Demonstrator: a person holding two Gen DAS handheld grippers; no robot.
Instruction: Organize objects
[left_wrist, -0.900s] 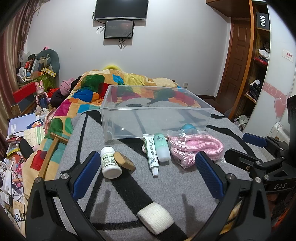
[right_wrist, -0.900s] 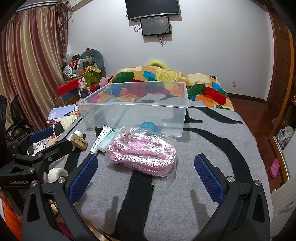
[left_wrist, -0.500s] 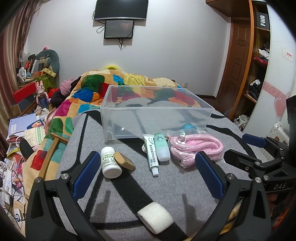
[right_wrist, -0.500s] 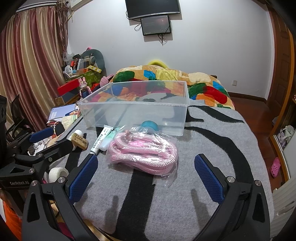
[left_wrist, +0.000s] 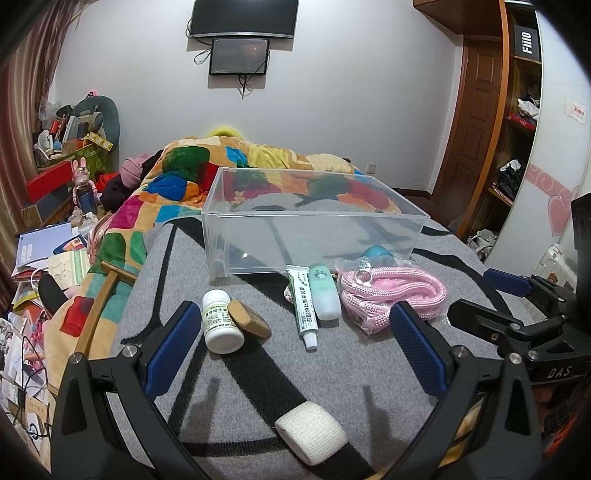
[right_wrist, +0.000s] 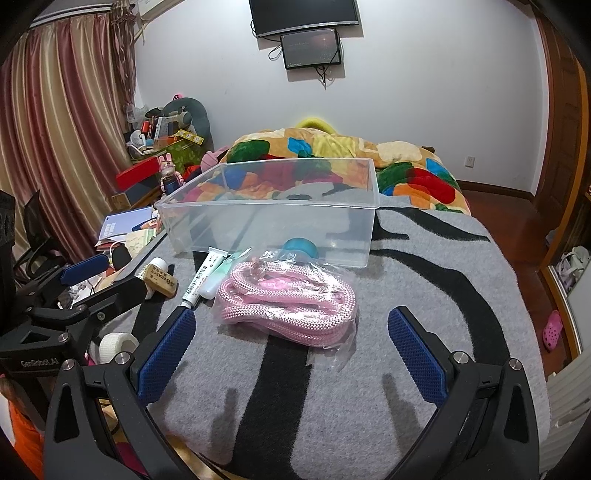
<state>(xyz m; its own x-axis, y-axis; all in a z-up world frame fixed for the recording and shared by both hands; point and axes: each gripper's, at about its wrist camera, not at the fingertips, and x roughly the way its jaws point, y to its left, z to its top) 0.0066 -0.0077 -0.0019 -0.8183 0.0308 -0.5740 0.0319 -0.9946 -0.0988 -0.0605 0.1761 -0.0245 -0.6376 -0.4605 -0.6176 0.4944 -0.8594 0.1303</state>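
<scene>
An empty clear plastic bin (left_wrist: 314, 236) (right_wrist: 273, 221) stands on a grey and black striped blanket (left_wrist: 184, 369). In front of it lie a white pill bottle (left_wrist: 221, 320), a tan block (left_wrist: 248, 319), a white tube (left_wrist: 303, 305), a mint bottle (left_wrist: 324, 291), a bagged pink rope (left_wrist: 391, 292) (right_wrist: 291, 302), a teal ball (left_wrist: 376, 252) and a white bandage roll (left_wrist: 312, 432). My left gripper (left_wrist: 291, 350) is open above the blanket, short of the items. My right gripper (right_wrist: 291, 354) is open just before the rope.
A colourful quilt (left_wrist: 192, 173) lies behind the bin. Clutter of boxes, papers and toys (left_wrist: 55, 221) fills the floor at the left. A wooden stick (left_wrist: 99, 295) rests on the bed's left edge. A wardrobe and door (left_wrist: 491, 129) stand at the right.
The right gripper has edged slightly forward toward the pink rope. The left gripper is nearly still.
</scene>
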